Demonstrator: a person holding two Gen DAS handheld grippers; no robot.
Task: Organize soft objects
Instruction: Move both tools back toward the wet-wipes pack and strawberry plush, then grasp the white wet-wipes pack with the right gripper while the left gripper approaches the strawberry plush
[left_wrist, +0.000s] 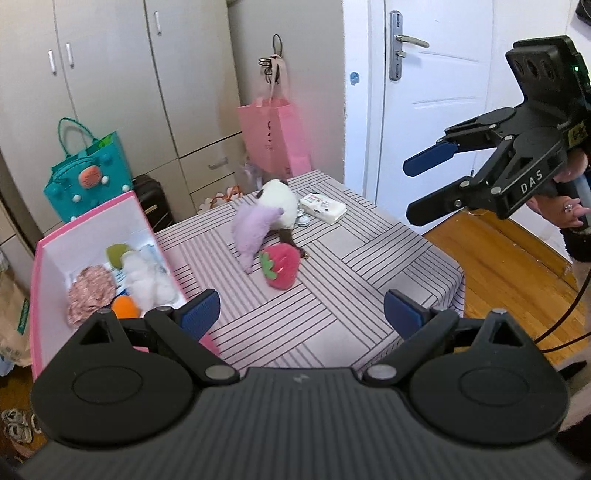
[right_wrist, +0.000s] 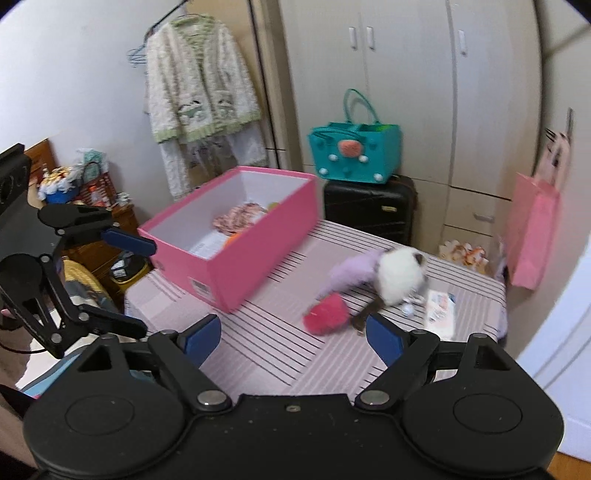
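**Soft toys wait on the striped table**

The red strawberry toy (left_wrist: 279, 266) lies mid-table, touching the purple toy (left_wrist: 254, 229) at 11 o'clock. The pink box (left_wrist: 38, 280) sits at 9 o'clock. The left gripper (left_wrist: 301, 314) and right gripper (right_wrist: 291, 338) are wide apart, holding nothing.

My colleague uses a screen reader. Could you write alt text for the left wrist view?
Open left tongs hover above a striped table holding strawberry, purple and white plush toys; a part-filled pink box stands left.
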